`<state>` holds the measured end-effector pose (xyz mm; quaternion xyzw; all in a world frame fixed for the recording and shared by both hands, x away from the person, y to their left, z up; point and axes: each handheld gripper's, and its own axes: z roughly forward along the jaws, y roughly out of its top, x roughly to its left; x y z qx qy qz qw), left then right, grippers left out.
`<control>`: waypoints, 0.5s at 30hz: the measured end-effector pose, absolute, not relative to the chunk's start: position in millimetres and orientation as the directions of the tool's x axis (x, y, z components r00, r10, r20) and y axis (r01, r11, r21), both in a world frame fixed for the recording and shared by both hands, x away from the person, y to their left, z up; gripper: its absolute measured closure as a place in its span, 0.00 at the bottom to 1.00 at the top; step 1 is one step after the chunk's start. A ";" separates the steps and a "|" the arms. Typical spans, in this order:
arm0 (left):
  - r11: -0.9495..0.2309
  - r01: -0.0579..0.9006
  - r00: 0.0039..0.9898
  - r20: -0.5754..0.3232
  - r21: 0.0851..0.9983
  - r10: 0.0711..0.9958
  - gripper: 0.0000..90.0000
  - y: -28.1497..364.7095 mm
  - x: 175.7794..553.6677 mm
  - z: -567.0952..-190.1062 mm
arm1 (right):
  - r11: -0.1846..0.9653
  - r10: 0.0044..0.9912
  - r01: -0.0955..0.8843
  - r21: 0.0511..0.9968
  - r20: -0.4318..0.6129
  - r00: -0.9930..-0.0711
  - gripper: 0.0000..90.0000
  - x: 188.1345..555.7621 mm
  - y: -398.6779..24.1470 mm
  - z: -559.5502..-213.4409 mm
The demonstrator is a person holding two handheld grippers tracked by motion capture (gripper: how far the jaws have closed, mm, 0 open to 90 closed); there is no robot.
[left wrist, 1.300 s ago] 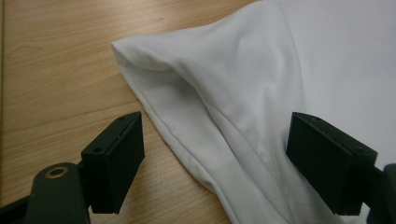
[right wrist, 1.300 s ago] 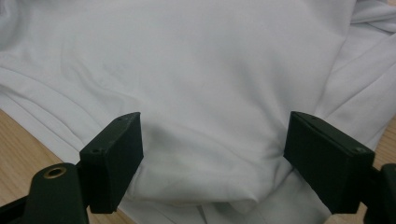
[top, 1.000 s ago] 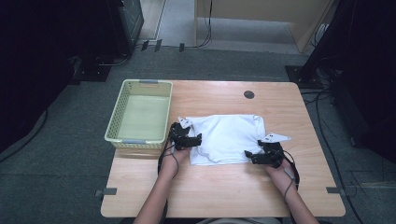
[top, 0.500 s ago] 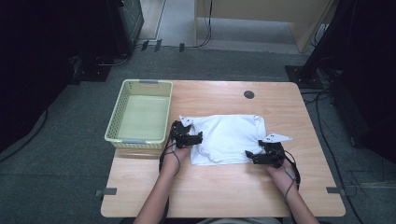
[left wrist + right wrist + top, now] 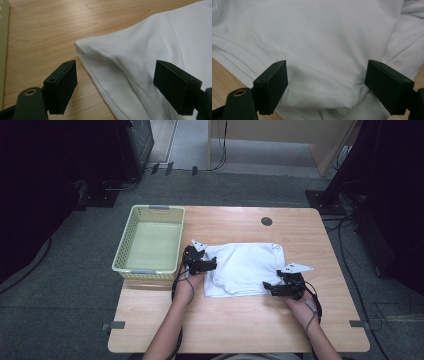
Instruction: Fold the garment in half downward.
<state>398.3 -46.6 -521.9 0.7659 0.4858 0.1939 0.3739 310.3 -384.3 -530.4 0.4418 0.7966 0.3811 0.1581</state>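
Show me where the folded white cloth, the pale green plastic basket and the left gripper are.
folded white cloth (image 5: 245, 267), high view, its middle.
pale green plastic basket (image 5: 125, 247), high view, left wall.
left gripper (image 5: 212, 265), high view, between its fingertips.

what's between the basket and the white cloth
In the high view, the left gripper sits between the basket and the white cloth, over bare wooden table, its open jaws straddling the cloth's edge.

No lettering, label, brand, number or sign can be read on anything here.
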 end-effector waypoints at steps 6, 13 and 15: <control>-0.246 0.597 0.449 -0.063 0.763 0.891 0.22 -48.9 402.9 -524.4 | 0.319 0.819 0.577 0.752 0.088 -0.567 0.21 309.6 -386.1 -531.1; -0.192 0.594 0.437 -0.112 0.781 0.892 0.22 -48.0 409.9 -524.6 | 0.319 0.816 0.574 0.754 0.090 -0.571 0.21 309.6 -386.8 -531.4; -0.208 0.594 0.442 -0.099 0.777 0.892 0.22 -48.7 411.8 -524.9 | 0.321 0.815 0.572 0.755 0.088 -0.573 0.21 309.6 -387.2 -531.5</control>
